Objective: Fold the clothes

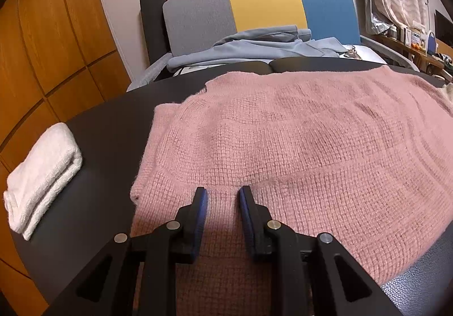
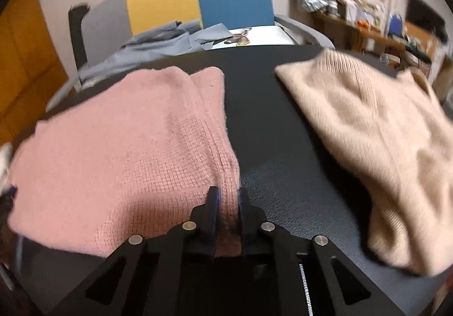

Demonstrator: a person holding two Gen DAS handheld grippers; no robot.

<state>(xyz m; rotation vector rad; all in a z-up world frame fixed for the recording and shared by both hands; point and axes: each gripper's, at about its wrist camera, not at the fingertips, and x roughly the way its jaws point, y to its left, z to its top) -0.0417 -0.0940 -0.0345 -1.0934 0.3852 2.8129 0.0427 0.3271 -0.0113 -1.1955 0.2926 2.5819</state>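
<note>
Pink sweater: the pink sweater (image 1: pixel 283 146) lies on the dark table (image 1: pixel 107 123), already doubled over itself, its near edge toward both grippers.
Left gripper: the left gripper (image 1: pixel 223 195) sits low over the near hem with its fingers narrowly parted; knit shows in the gap, but I cannot tell whether they pinch it.
Right gripper: the right gripper (image 2: pixel 228 194) has its fingers closed in on the sweater's right-hand folded edge, fabric bunched between them.
Risk, uneven lift: if only the right side truly holds, I judge the layers could slide apart and the fold skew.
Risk, snag: the loose knit may catch on a fingertip and drag.
Risk, neighbours: the beige sweater (image 2: pixel 368 132) lies apart on the right, the folded white towel (image 1: pixel 42 174) on the left; a wide sweep could disturb either.
Containers: none in view; the striped chair (image 1: pixel 263 7) behind the table holds a heap of blue-grey clothes (image 1: pixel 254 44).
</note>
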